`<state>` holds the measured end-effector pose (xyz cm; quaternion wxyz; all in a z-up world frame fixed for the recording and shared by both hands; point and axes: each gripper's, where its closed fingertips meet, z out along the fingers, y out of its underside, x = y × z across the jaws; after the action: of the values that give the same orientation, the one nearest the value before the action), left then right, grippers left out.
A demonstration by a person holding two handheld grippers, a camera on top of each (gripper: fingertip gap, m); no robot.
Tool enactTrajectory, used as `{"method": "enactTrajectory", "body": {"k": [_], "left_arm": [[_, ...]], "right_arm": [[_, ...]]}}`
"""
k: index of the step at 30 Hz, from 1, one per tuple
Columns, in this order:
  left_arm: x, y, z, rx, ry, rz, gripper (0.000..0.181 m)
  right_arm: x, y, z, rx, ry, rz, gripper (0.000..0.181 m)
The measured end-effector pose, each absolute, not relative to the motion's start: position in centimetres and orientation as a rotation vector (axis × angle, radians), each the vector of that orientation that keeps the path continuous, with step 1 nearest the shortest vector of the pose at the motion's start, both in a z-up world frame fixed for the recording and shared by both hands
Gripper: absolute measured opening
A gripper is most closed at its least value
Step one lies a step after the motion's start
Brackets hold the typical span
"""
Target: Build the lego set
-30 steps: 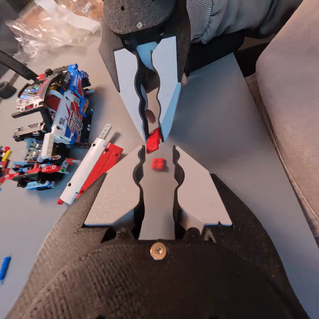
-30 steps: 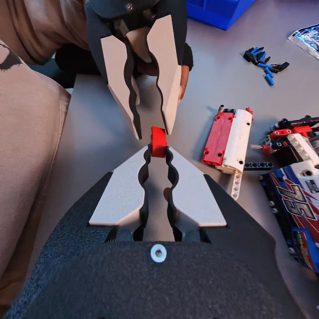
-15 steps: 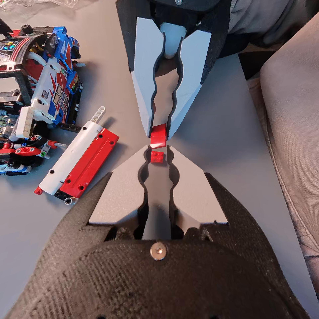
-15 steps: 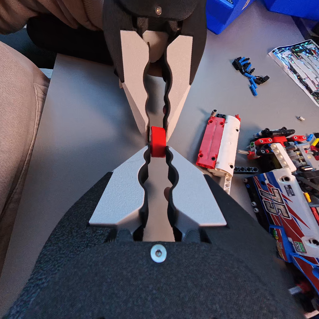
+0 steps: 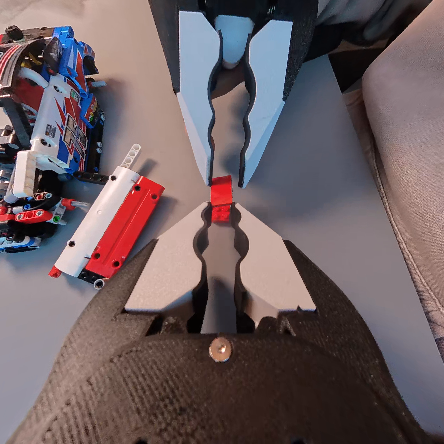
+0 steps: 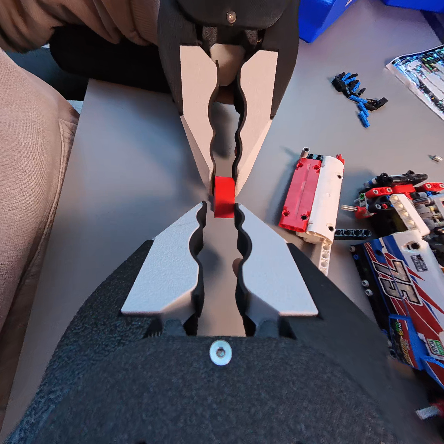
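- Left wrist view: the left gripper has its fingers closed narrow on a small red plate with studs, held just above the grey tabletop.
- A red curved piece sits against the far edge of this plate. It looks pressed onto it, but I cannot see if it is fully seated.
- The right gripper comes from the far side. Its fingers are slightly apart around the curved piece, and the one on the right is clearly not touching.
- Count in this view: two grippers, one plate, one curved piece, one white-and-red panel at left, and one half-built race car at far left.
- Right wrist view: the right gripper's fingers show a small gap on each side of the red piece, so they do not clamp it. The left gripper holds it at the far end.
- Count in this view: one red piece (the plate is hidden), one panel, one car, one little heap of blue and black pins, one printed sheet, and one tiny grey part.
- Step, in my judgement: joining the two small red parts. The next move calls for checking the joint, then carrying the pair to the car on the right.
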<state>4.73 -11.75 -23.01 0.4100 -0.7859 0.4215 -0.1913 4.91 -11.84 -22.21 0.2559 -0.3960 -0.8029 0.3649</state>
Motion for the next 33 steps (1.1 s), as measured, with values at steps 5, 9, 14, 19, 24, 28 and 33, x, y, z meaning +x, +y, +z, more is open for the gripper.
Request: {"method": "enactTrajectory", "body": {"k": [5, 9, 14, 19, 24, 28, 33], "left_arm": [[4.6, -11.8, -23.6, -1.995, 1.082, -0.449, 0.014], [4.2, -12.0, -23.5, -2.018, 1.064, -0.464, 0.025], [3.8, -12.2, -23.0, -2.026, 1.017, -0.506, 0.025], [4.1, -12.3, -23.8, -2.056, 1.021, -0.52, 0.024], [4.1, -12.1, -23.7, -2.05, 1.02, -0.503, 0.022], [4.1, -11.9, -23.7, -2.043, 1.018, -0.482, 0.021], [4.1, -11.8, -24.0, -2.053, 1.023, -0.469, 0.019]], "right_arm": [[4.6, -11.6, -23.0, -1.13, -2.195, 0.94, 0.014], [4.4, -11.4, -23.4, -1.207, -2.201, 0.879, 0.013], [4.4, -11.2, -24.1, -1.238, -2.229, 0.803, 0.013], [4.5, -11.2, -24.6, -1.253, -2.254, 0.736, 0.013], [4.5, -11.1, -24.6, -1.251, -2.264, 0.703, 0.013], [4.6, -11.2, -24.6, -1.239, -2.27, 0.69, 0.014], [4.6, -11.4, -24.6, -1.228, -2.275, 0.679, 0.013]]}}
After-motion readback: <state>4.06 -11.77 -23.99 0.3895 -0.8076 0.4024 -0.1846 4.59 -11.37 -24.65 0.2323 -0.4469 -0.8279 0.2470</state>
